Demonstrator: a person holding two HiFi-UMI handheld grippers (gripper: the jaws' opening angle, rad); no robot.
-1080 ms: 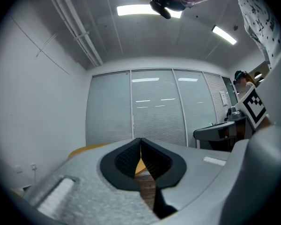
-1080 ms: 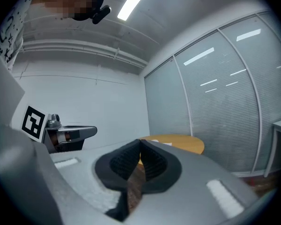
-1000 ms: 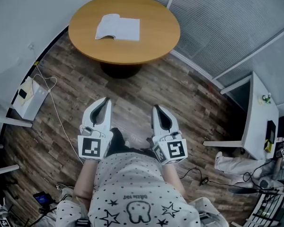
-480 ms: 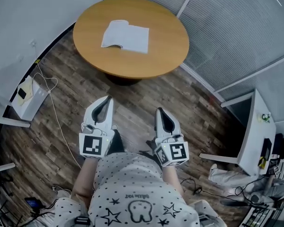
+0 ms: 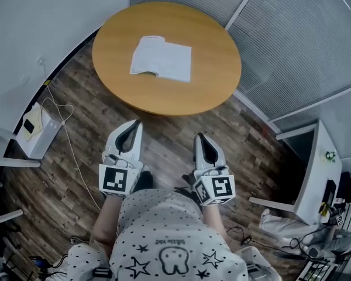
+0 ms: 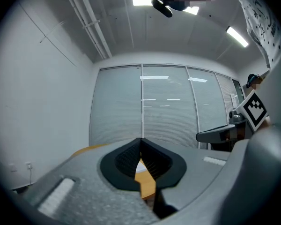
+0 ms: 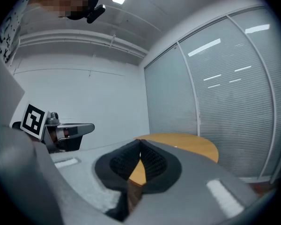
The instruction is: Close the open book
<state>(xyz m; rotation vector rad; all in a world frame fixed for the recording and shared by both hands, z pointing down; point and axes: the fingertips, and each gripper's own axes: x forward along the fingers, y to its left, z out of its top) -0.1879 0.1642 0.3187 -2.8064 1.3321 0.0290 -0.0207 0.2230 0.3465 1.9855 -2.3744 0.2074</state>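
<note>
Head view puts the open book (image 5: pixel 161 59) in the upper middle of the frame. It lies flat on the round desk (image 5: pixel 213 37), a little left of the desk's centre. Its pale pages face up, and the left leaf curls upward along its lower edge, so it reads as thin, flexible paper rather than stiff board. No cover shows, and nothing touches the book.

As I judge it, the closing has not begun. Reaching the desk, catching one half of the book and folding it over the other all remain to be done.

The desk top is a smooth, orange-brown wood-look disc with a rounded rim, bare apart from the book. Below it in the frame runs the floor (image 5: pixel 175 124) of dark, streaky planks.

Over that floor, in the lower middle of the frame, sit the left hand-held gripper (image 5: pixel 136 123) and the right hand-held gripper (image 5: pixel 199 137). They point toward the desk and stop short of its near edge. Both are pale moulded shells with black ribbed pads and a square-marker cube at the back.

Each gripper view shows its jaws closed tip to tip with nothing between them. Only a sliver of the orange desk shows through the hollow behind the tips.

A white box (image 5: pixel 32 130) with a loose cable (image 5: pixel 70 139) stands at the left edge. Slatted blinds (image 5: pixel 292 45) fill the upper right.
</note>
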